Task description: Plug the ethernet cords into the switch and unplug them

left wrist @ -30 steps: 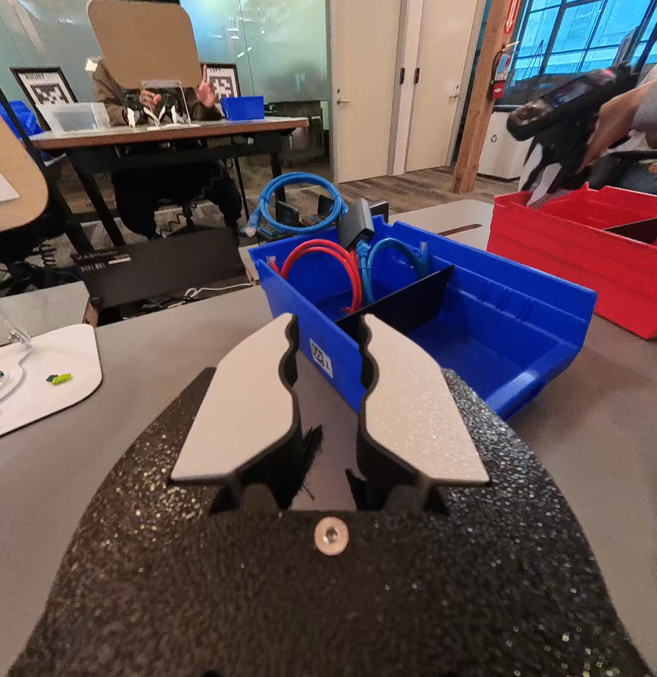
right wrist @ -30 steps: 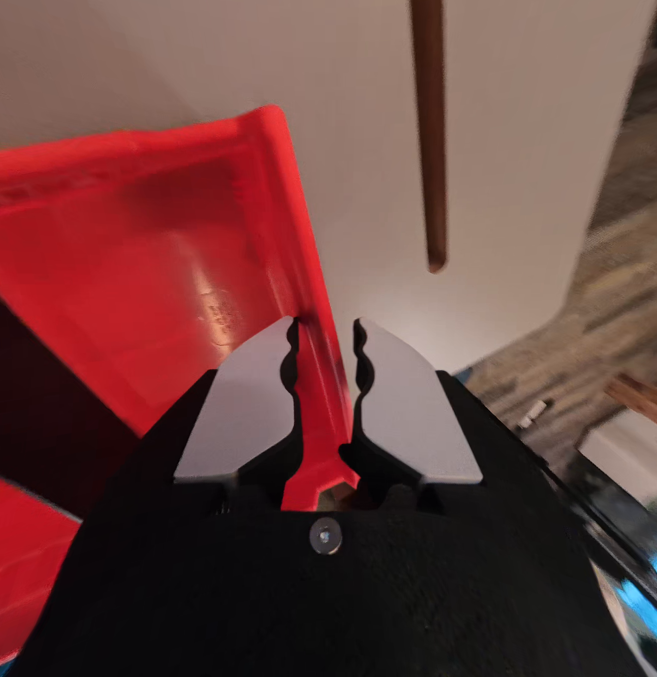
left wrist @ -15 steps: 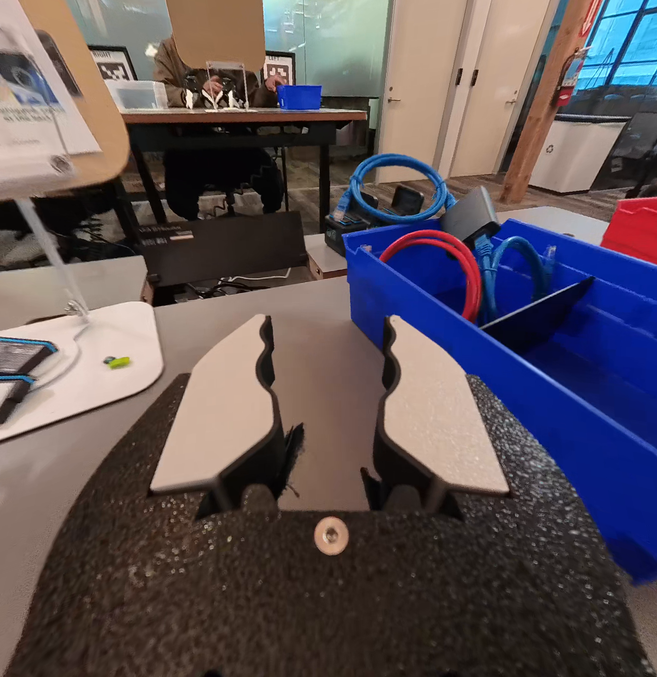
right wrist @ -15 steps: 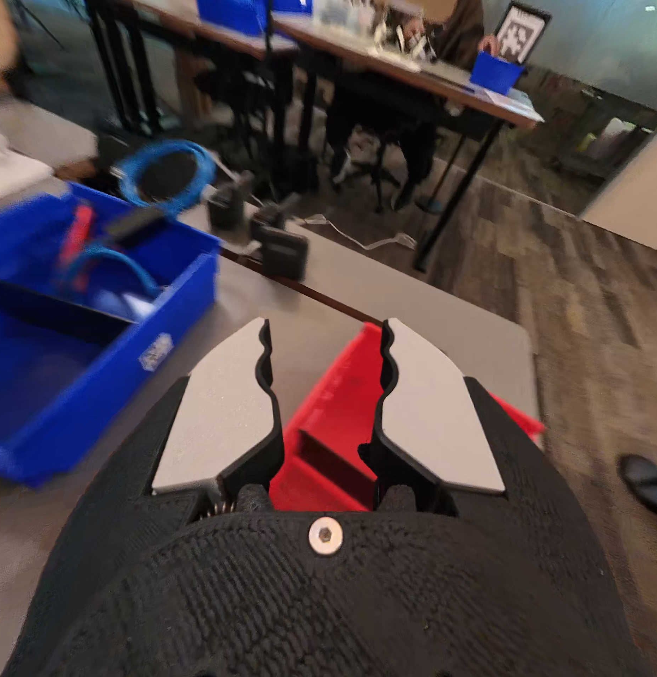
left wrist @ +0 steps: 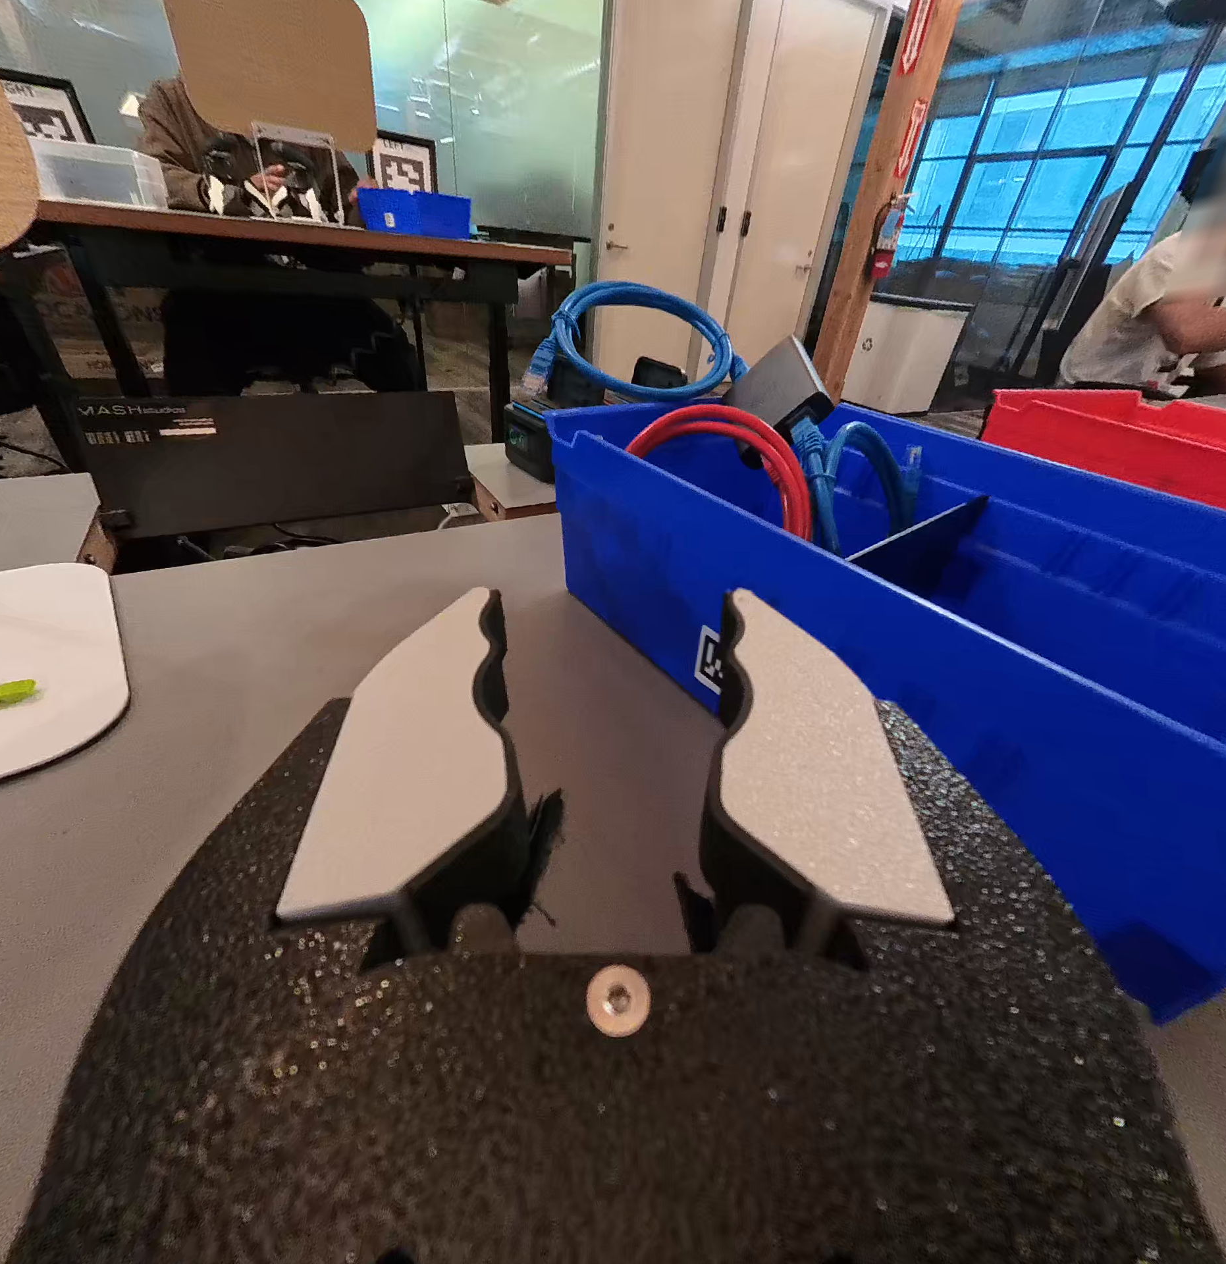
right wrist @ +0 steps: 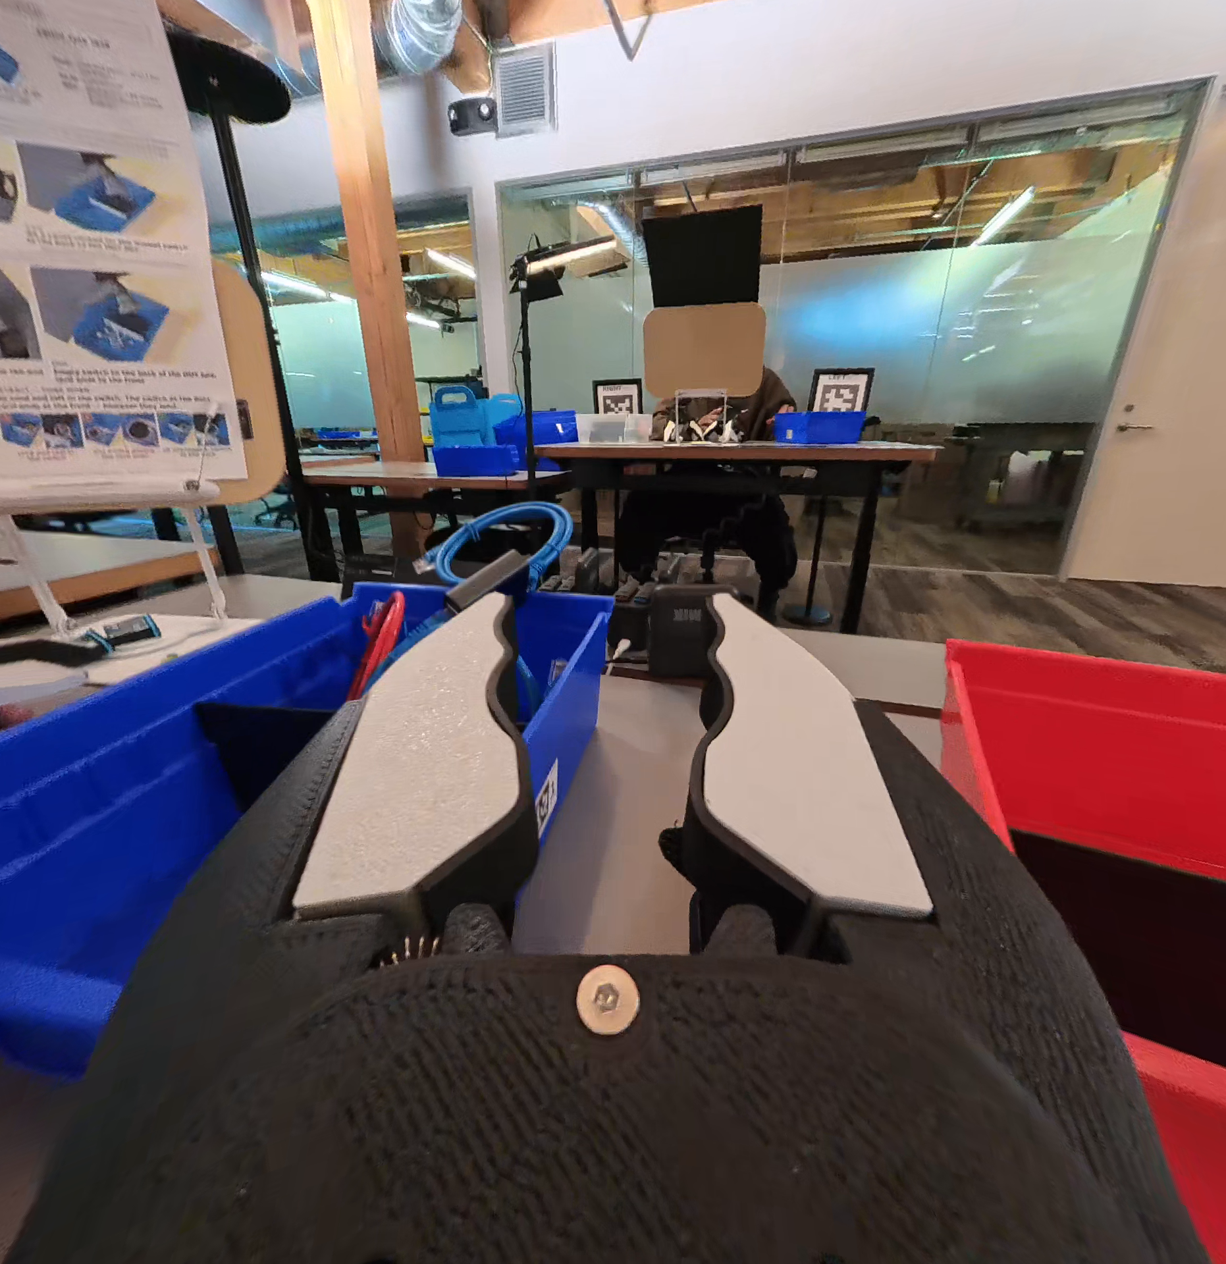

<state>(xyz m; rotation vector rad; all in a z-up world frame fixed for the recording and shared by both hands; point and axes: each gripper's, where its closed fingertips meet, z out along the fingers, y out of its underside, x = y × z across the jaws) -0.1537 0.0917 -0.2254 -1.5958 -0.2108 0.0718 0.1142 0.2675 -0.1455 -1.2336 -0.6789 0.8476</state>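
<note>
Left wrist view: the left tool (left wrist: 614,602) is spread wide and grasps nothing, hanging low over the grey desk (left wrist: 323,636). Just to its right sits the blue bin (left wrist: 938,684), the right fingertip overlapping the bin's near wall. A black divider (left wrist: 918,540) splits the bin; the far compartment holds a red cable (left wrist: 754,444), a blue cable (left wrist: 863,472) and a grey box (left wrist: 778,390). A red bin (left wrist: 1109,444) sits beyond.

Right wrist view: the right tool (right wrist: 607,609) is released too, empty, hovering between both bins. The blue bin (right wrist: 152,752) lies left, the red bin (right wrist: 1089,739) right, bare desk (right wrist: 631,752) showing through the gap.
</note>
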